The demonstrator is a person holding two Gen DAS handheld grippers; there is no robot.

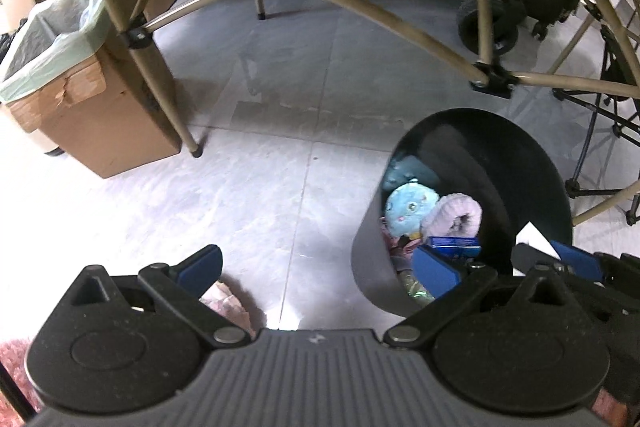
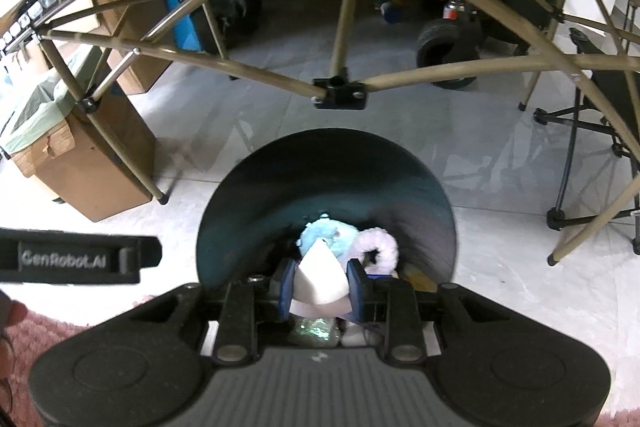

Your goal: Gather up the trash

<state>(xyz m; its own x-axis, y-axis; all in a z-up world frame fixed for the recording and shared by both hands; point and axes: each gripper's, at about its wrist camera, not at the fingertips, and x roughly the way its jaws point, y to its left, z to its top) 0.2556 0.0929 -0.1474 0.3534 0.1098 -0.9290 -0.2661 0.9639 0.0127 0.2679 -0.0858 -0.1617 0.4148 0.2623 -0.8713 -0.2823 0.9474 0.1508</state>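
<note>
Right fingers (image 2: 319, 285) pinch white paper (image 2: 320, 277) over the bin's rim (image 2: 248, 167); left fingers (image 1: 318, 265) spread.

black bin (image 2: 280, 179), white paper (image 2: 320, 279), brown box (image 1: 104, 123)

Tan folding-table frame above a pale tiled floor.
A bag-lined cardboard box (image 1: 86, 107) stands beside one table leg (image 1: 138, 63); a black wheel (image 1: 486, 23) and folding chair (image 2: 592, 143) sit behind.
</note>
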